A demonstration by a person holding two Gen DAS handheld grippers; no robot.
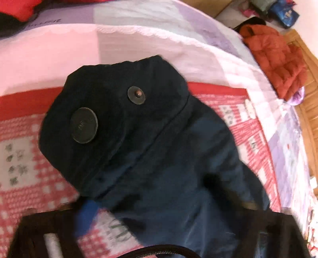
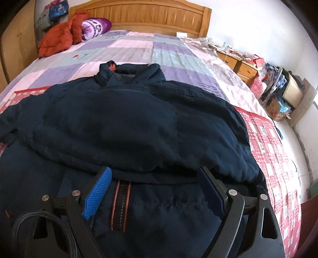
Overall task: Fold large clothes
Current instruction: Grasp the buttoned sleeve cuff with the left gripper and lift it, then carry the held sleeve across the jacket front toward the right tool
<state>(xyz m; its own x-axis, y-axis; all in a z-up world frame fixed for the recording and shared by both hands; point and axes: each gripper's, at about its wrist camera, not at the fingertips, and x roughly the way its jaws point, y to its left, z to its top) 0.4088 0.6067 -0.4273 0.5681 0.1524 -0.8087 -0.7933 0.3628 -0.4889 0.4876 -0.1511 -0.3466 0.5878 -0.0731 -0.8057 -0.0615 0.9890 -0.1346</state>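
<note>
Across the middle of the frame, the navy jacket (image 2: 127,123) covers the bed (image 2: 139,45); right gripper (image 2: 153,190) jaws released, left gripper (image 1: 159,234) jaws' state unclear.

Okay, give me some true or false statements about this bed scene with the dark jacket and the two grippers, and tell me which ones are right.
1. The navy jacket lies on the bed. True.
2. The right gripper is clamped shut on the zipper. False: its jaws stand wide open over the zipper, holding nothing.
3. An orange puffer jacket sits near the wooden headboard. True.
4. The navy jacket's cuff in the left wrist view shows no fasteners. False: it shows two round snaps.
5. The bed is bare wood. False: a patchwork quilt covers it.
</note>
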